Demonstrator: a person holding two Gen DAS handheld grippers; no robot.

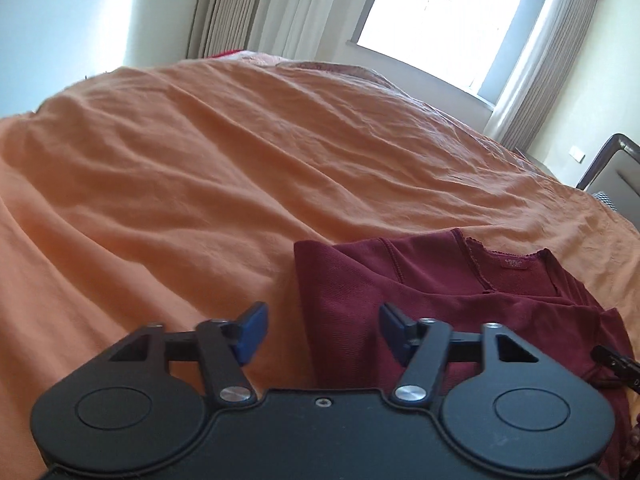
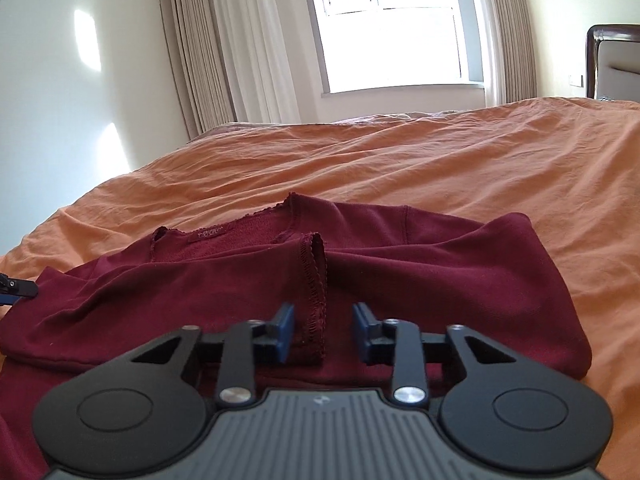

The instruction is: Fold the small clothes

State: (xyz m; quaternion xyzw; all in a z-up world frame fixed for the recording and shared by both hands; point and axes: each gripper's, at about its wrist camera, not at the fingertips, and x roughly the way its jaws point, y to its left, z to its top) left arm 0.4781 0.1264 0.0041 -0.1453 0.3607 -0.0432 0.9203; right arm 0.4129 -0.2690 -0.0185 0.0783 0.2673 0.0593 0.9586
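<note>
Maroon top (image 2: 248, 276), partly folded, is laid on orange bedsheet (image 1: 200, 168). Left gripper (image 1: 322, 332) is held parted, nothing clamped. Right gripper (image 2: 322, 334) is parted around stitched sleeve cuff (image 2: 314, 280), pads clear.

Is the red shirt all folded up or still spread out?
Partly folded: the red shirt has both sleeves laid across its front, one cuff near the middle, neckline uncovered.

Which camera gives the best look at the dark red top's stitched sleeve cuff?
The right wrist view: the sleeve cuff lies in the middle, its stitching clear, on the dark red top. The left wrist view shows only the top's collar, label and one edge, no cuff.
</note>
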